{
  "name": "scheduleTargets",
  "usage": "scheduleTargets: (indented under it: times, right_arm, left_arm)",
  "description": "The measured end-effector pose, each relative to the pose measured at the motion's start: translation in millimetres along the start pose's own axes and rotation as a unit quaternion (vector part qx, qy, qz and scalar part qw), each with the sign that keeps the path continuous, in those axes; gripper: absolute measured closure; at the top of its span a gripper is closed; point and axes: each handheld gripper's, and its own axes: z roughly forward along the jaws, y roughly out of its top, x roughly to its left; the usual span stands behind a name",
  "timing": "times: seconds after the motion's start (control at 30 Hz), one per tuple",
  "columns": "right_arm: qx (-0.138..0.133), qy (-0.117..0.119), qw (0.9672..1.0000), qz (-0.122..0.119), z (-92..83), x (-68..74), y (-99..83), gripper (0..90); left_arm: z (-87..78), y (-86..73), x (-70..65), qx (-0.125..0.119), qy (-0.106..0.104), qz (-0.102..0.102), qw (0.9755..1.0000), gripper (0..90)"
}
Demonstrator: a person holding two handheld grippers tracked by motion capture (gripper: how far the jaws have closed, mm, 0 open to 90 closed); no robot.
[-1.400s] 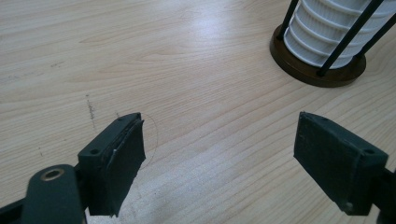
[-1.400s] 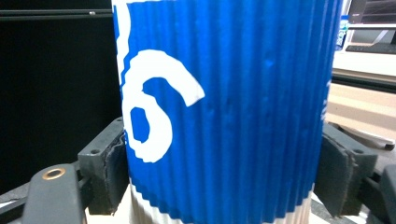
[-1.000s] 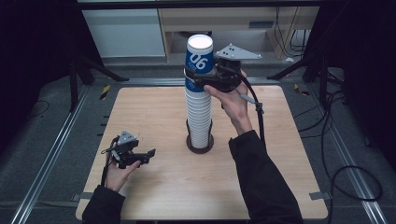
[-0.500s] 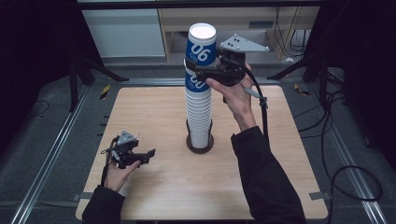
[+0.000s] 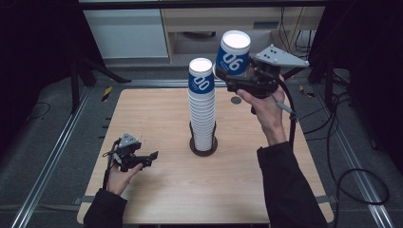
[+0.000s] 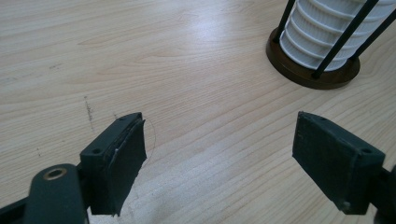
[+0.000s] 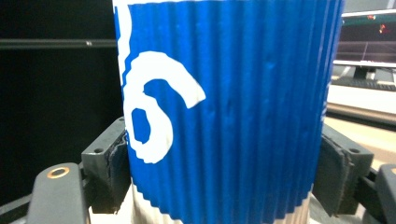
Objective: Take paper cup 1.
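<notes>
A tall stack of white ribbed cups (image 5: 202, 114) stands in a dark round holder (image 5: 203, 146) at the table's middle, topped by a blue-sleeved cup (image 5: 201, 80). My right gripper (image 5: 229, 77) is shut on another blue cup (image 5: 233, 56) with a white "06", held tilted in the air up and to the right of the stack. In the right gripper view both pads press the blue cup (image 7: 224, 102). My left gripper (image 5: 152, 156) rests low at the table's front left. Its jaws are open, have just been closing a little, and hold nothing (image 6: 219, 158). The stack (image 6: 327, 32) lies ahead of it.
The wooden table (image 5: 157, 109) has a small round mark (image 5: 236, 100) behind and right of the stack. Metal rails (image 5: 57, 152) run along both sides. A white cabinet (image 5: 128, 33) and dark stands sit beyond the far edge.
My right gripper has lifted the top blue cup off the stack and carried it up and to the right. The left hand has stayed where it was.
</notes>
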Motion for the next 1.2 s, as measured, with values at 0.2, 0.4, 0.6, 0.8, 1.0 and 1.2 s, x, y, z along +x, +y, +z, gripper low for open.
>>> scheduleTargets:
  times: [0.2,0.4,0.6,0.8,1.0,1.2]
  right_arm:
    - [0.018,-0.005,0.9998,0.006,-26.7,-8.8,-32.3,20.2]
    - [0.033,-0.007,0.9993,0.017,-39.7,-15.3,-58.4,20.2]
    - [0.047,-0.007,0.9986,0.024,-47.5,-18.2,-77.6,20.2]
    - [0.064,0.003,0.9975,0.030,-56.8,-19.8,-101.2,20.2]
    - [0.085,0.018,0.9957,0.032,-62.0,-18.3,-124.0,20.1]
    - [0.106,0.035,0.9932,0.033,-63.6,-15.4,-142.0,20.1]
  left_arm:
    - [-0.6,0.3,-1.0,-0.001,-0.003,0.001,1.0000,17.3]
    - [-2.2,2.2,-3.5,-0.002,-0.009,0.005,0.9999,17.6]
    - [-4.5,4.3,-5.2,-0.003,-0.016,0.008,0.9998,18.0]
    - [-4.3,4.9,-8.0,0.000,-0.022,0.016,0.9996,18.0]
    - [-4.2,5.7,-10.3,0.001,-0.027,0.020,0.9994,18.3]
    - [-4.2,6.8,-12.7,0.004,-0.034,0.025,0.9991,18.4]
